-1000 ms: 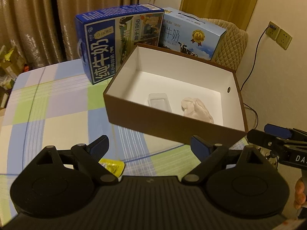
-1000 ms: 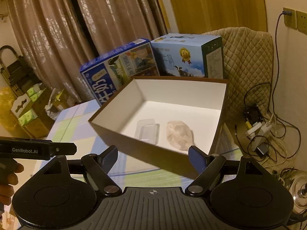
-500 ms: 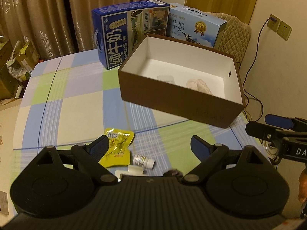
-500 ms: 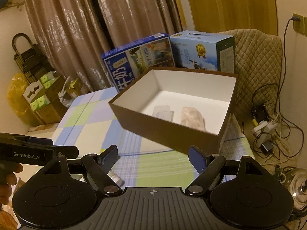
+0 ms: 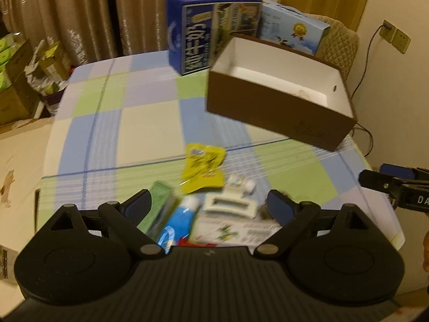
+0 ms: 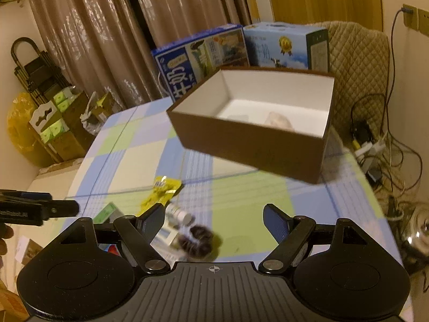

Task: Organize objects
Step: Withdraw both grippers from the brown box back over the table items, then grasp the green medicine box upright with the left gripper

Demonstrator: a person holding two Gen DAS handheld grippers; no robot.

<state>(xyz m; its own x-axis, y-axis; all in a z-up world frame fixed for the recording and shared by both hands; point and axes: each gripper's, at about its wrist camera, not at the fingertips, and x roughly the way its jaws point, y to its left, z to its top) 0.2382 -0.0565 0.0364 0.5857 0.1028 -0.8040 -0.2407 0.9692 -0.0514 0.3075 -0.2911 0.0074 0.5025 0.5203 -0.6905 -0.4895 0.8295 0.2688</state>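
Box (image 5: 278, 112) long axis slanting back-left to front-right

The table (image 5: 150, 123) wears a smooth checked cloth. At twelve o'clock the brown box (image 5: 278, 112) looks like matt cardboard, white inside. The yellow packet (image 5: 203, 169) is glossy plastic; the dark scrunchie (image 6: 195, 241) looks fuzzy.

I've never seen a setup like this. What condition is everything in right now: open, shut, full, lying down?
Left claw: open, holding nothing.
Right claw: open, holding nothing.
Brown box: lid off, mostly bare inside, a pale crumpled item on its floor.
Yellow packet: lying flat on the table.
Small white bottle: on its side.
Dark hair scrunchie: loose on the tablecloth.
Two milk cartons: closed, upright.
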